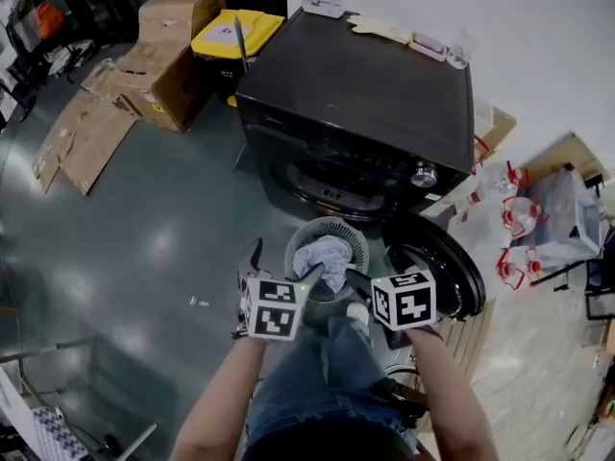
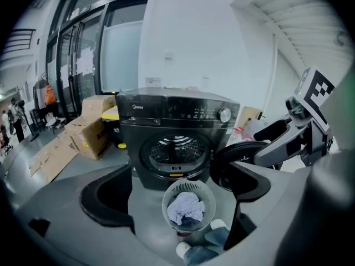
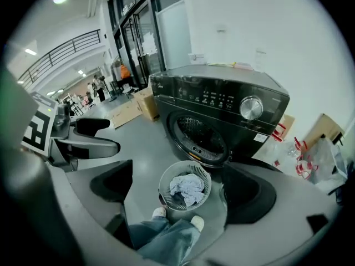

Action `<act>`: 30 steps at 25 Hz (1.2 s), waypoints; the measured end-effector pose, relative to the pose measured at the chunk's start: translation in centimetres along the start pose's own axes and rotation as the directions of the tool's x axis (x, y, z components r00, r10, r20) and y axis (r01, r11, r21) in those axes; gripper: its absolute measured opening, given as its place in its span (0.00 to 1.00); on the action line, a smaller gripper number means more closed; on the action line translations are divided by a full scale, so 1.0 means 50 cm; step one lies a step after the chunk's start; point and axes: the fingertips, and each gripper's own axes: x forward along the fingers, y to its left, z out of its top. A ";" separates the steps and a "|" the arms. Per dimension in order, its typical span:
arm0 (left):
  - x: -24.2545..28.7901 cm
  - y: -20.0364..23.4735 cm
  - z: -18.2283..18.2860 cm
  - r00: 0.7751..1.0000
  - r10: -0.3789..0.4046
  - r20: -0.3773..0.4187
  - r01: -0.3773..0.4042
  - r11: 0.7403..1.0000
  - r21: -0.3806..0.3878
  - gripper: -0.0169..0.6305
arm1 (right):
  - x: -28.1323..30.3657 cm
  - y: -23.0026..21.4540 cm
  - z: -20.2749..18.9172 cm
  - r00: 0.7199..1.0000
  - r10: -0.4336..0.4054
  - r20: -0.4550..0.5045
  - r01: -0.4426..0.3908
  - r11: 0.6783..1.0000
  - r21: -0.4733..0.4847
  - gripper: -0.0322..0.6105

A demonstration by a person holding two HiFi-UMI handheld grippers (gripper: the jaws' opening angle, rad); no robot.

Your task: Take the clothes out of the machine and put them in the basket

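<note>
Head view looks down on the dark machine [image 1: 356,104], which stands against a white wall. Its round door [image 1: 437,272] hangs open at the right of the opening. A round pale basket [image 1: 357,243] stands on the grey floor [image 1: 173,248] directly in front of the opening, between the machine and the person's shoes [image 3: 160,211]. The clothes [image 1: 325,257] lie inside the basket: a crumpled light blue piece on top, with something darker under it.

The left hand-held gripper [image 2: 175,187] is held above the basket, and its jaws stand wide apart. No pad touches anything, and the basket with the clothes shows far below in the gap. The right hand-held gripper [image 3: 180,187] is just beside it at the same level. Its jaws are also wide apart and grip nothing. Each gripper view shows the other gripper at its edge, with the marker cube on it.

In the left gripper view the drum [image 2: 176,148] shows its perforated metal wall through the opening.

Left of the machine there are cardboard boxes [image 1: 173,60] and a yellow bin [image 1: 235,32]. Flattened cardboard [image 1: 82,142] lies on the floor near them.
</note>
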 end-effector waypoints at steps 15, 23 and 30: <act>-0.120 -0.076 0.137 0.974 0.115 0.197 -0.118 0.993 0.004 0.87 | -0.196 -0.075 0.035 0.967 0.006 0.256 0.004 0.999 -0.039 0.79; -0.230 -0.152 0.183 0.939 0.101 0.328 -0.109 0.994 0.007 0.87 | -0.314 -0.088 0.063 0.915 0.065 0.399 -0.020 0.993 -0.116 0.77; -0.314 -0.211 0.236 0.894 0.037 0.448 -0.079 0.994 0.075 0.84 | -0.415 -0.067 0.104 0.841 0.092 0.533 0.004 0.984 -0.176 0.66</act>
